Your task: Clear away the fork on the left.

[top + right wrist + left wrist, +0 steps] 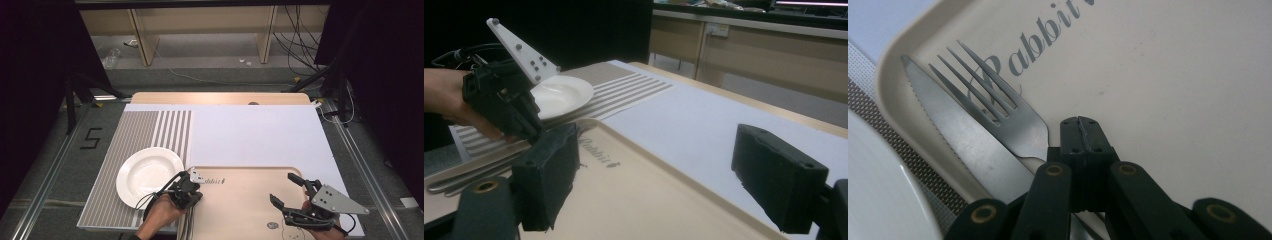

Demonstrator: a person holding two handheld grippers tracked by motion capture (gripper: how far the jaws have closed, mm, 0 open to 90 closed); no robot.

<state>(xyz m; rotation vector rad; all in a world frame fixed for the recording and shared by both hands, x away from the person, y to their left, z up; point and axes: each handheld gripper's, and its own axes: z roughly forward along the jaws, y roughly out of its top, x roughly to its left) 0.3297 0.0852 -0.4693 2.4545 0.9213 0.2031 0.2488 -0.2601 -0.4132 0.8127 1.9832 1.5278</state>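
I see the left gripper (pixel 189 192) at the near left corner of the beige tray (pixel 250 200), with its jaws fully closed. In the left gripper view the closed tips (pixel 1082 131) rest on or just above the tray floor, right beside the neck of the fork (pixel 998 107); I cannot tell whether they pinch the fork's handle, which runs under the gripper body. The fork lies flat in the tray, tines pointing to the far side. The knife (pixel 960 132) lies parallel to it on its left, serrated edge facing the tray's left rim, blade tip near the tray's rounded corner.

Writing: grey script printed on the tray floor begins under the fork tines and reads "Rabbit"; the last letters are cut off in the left gripper view. The same word shows small in the right gripper view (pixel 596 152). On the floor left of the table, a dark "5" (pixel 91 138) is marked.

The white plate (pixel 149 175) sits on the grey striped placemat (pixel 135 135), just left of the tray.

The right gripper (pixel 290 192) hovers over the near right part of the tray, jaws spread wide with nothing between them.
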